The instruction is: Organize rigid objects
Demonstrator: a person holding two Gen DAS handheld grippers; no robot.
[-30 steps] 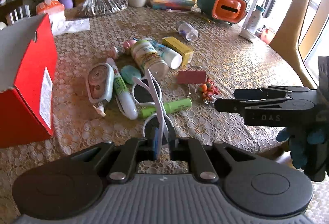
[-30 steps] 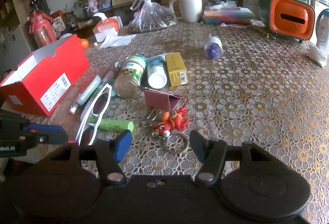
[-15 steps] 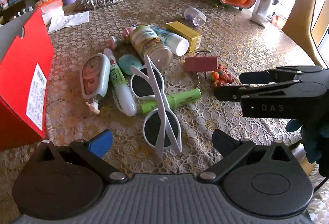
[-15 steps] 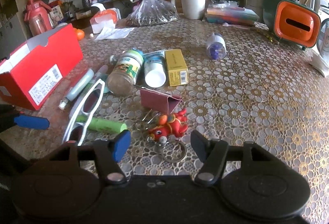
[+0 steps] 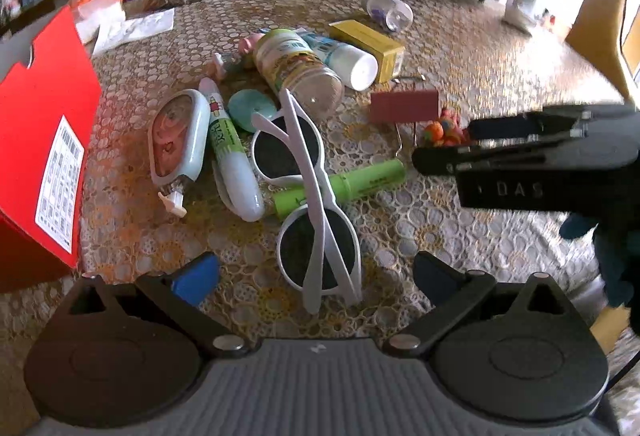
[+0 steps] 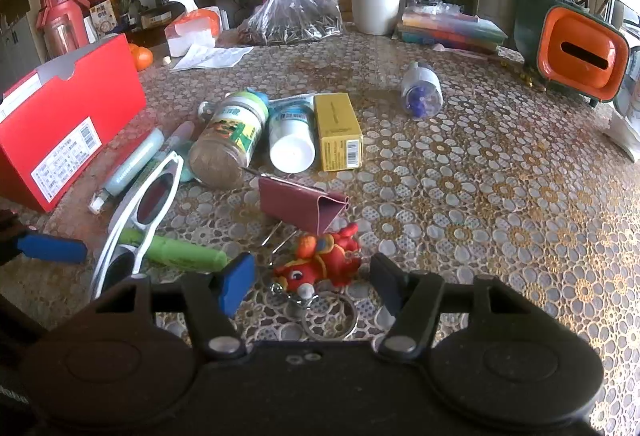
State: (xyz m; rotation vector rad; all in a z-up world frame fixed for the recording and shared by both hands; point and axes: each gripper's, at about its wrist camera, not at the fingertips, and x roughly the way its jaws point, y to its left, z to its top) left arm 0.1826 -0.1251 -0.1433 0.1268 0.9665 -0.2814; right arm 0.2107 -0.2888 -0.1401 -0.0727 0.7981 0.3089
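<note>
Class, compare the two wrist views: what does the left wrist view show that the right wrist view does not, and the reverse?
Only the left view shows the round teal disc and the right tool from the side. Only the right view shows the red flask, the orange fruit and the key ring. Both show the white sunglasses, red box, green marker and yellow box.

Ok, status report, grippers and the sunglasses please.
Left gripper open, right gripper open, both empty. Sunglasses on table, lying across green marker. Keychain between right gripper's fingers.
</note>
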